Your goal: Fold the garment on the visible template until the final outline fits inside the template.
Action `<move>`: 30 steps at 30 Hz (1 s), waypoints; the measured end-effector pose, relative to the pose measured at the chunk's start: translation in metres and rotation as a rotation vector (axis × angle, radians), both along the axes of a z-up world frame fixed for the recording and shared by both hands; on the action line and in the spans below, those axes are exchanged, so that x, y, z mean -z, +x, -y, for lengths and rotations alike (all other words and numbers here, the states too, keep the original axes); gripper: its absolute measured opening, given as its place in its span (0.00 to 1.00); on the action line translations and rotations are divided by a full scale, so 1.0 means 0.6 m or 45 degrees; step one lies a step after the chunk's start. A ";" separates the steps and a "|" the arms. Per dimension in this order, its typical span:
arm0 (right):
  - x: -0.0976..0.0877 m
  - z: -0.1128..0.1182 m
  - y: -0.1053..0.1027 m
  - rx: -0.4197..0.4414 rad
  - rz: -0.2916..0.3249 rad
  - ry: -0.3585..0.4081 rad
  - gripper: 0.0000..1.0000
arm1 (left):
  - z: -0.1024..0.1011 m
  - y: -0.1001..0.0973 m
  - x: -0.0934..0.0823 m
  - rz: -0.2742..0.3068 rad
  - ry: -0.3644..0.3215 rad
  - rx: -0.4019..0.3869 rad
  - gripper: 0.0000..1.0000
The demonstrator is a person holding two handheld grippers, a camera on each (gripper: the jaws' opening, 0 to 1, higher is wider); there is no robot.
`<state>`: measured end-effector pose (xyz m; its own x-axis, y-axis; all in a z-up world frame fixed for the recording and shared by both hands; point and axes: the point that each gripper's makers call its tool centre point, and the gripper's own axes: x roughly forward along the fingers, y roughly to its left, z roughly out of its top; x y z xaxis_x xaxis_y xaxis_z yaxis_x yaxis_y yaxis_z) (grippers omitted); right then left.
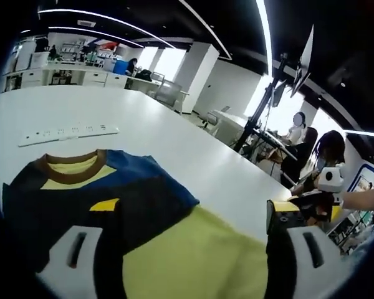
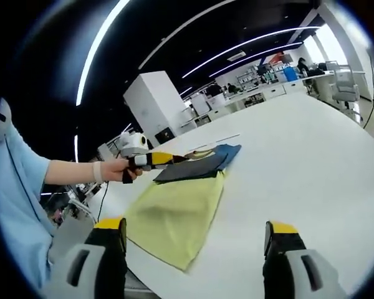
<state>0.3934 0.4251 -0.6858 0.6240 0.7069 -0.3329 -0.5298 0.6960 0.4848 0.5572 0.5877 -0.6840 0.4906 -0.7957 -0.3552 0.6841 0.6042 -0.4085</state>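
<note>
Left gripper (image 1: 184, 249) hangs low over the garment (image 1: 112, 212), fingers (image 1: 75, 258) spread, one above dark cloth, nothing pinched. The garment lies flat on the white bench (image 1: 174, 143), brown collar farthest, yellow part nearest. A white strip (image 1: 68, 132) lies beyond the collar. Right gripper (image 2: 193, 261) stands off the yellow hem, fingers (image 2: 109, 258) spread, holding nothing.

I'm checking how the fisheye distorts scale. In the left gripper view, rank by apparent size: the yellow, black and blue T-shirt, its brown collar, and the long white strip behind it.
1. Yellow, black and blue T-shirt, largest.
2 and 3. Long white strip and brown collar look alike; the strip lies farther off, so unranked.
</note>
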 end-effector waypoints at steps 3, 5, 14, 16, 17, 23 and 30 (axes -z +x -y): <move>-0.004 -0.006 -0.002 -0.005 0.009 0.004 0.92 | -0.010 -0.010 -0.004 0.005 0.013 0.005 0.93; -0.005 -0.009 -0.002 -0.012 0.012 -0.002 0.93 | -0.017 -0.016 -0.006 0.010 0.019 0.009 0.92; -0.022 -0.032 0.005 -0.057 0.041 -0.026 0.93 | -0.072 -0.045 -0.019 0.017 0.016 -0.016 0.91; -0.023 -0.038 0.007 -0.071 0.041 -0.029 0.93 | -0.083 -0.050 -0.021 0.024 0.016 -0.025 0.90; -0.023 -0.042 0.007 -0.080 0.040 -0.032 0.93 | -0.093 -0.054 -0.022 0.027 0.018 -0.033 0.90; -0.030 -0.075 0.013 -0.152 0.055 -0.053 0.92 | -0.146 -0.071 -0.023 0.045 0.010 -0.085 0.90; -0.037 -0.097 0.029 -0.196 0.078 -0.100 0.92 | -0.201 -0.109 -0.020 0.037 0.034 -0.125 0.91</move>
